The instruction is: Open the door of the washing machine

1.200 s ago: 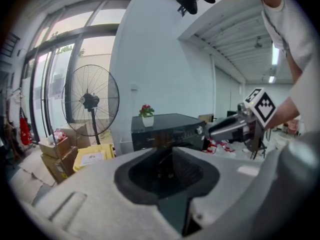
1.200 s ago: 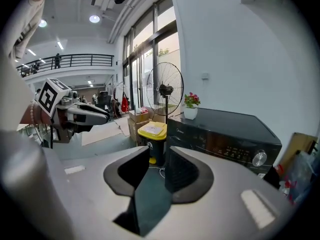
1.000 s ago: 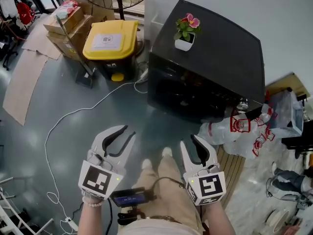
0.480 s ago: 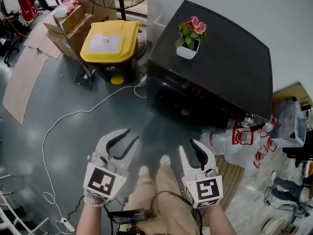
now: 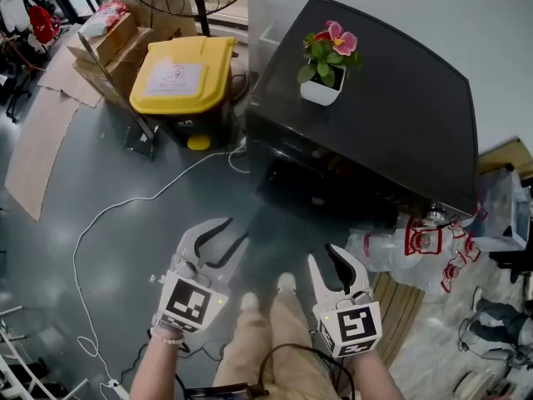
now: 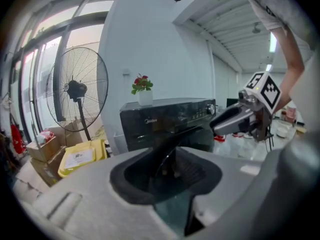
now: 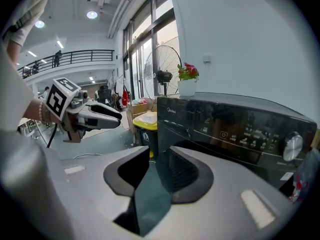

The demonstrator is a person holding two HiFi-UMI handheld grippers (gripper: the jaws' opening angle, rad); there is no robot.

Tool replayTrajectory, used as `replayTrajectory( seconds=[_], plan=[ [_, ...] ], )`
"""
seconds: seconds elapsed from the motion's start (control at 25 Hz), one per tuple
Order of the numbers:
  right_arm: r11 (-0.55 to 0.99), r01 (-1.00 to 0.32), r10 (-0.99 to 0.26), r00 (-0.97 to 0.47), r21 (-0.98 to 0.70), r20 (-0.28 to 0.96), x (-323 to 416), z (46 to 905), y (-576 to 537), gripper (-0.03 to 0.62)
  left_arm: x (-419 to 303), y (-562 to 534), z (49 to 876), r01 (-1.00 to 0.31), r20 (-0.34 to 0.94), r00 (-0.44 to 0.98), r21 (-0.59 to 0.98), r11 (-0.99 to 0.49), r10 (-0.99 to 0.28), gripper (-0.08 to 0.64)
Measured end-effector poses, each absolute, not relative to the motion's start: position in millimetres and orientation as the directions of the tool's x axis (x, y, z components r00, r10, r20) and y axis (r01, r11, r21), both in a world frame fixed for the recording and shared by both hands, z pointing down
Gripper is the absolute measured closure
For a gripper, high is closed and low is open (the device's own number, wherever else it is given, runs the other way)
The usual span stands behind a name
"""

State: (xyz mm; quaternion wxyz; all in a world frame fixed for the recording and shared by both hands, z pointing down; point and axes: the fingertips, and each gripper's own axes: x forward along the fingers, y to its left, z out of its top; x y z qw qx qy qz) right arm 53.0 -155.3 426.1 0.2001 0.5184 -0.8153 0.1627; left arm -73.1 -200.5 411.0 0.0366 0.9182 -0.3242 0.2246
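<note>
Clearly, both grippers hung short of the black washing machine (image 5: 379, 98), which stood ahead of the jaws with floor showing between. Its door (image 5: 321, 188), on the dark front face that both pairs of jaws pointed toward, looked closed, and neither gripper touched it. The left gripper (image 5: 236, 231) had its jaws well apart; they had just been opening, and nothing was between them but the view of the machine's front beyond. The right gripper (image 5: 323, 255) held its jaws partly apart, also with nothing in them, aimed toward the machine's control panel (image 7: 250, 134) and round knob (image 7: 292, 146). On the machine's top, farther off than the jaws' tips, stood a small white pot of pink flowers (image 5: 327, 67). Off to the left of the left jaws sat a yellow-lidded bin (image 5: 177, 75), and a white cable (image 5: 125, 202) trailed over the grey floor (image 5: 100, 165) beside it.
</note>
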Motion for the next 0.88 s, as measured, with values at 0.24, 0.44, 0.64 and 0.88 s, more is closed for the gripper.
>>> replayTrajectory(
  seconds=[0.24,0.44,0.64,0.88],
  plan=[
    [0.404,-0.913,-0.779,-0.374,-0.053,0.504,60,451,-166,0.485,-63,-220,446,-0.593,0.443,0.698,-0.083,-0.801,-0.563,0.420],
    [0.405,-0.913,-0.773,-0.367,-0.043,0.518,65,467,-173,0.485,-53,-234,482,-0.569,0.467,0.702,-0.087,-0.818,-0.538,0.407],
    [0.418,-0.908,-0.772,-0.365,-0.017,0.521,65,480,-181,0.485,-48,-246,520,-0.579,0.482,0.693,-0.070,-0.812,-0.536,0.402],
    [0.414,-0.910,-0.771,-0.371,-0.036,0.518,62,490,-193,0.485,-38,-259,556,-0.554,0.514,0.703,-0.038,-0.832,-0.492,0.369]
  ],
)
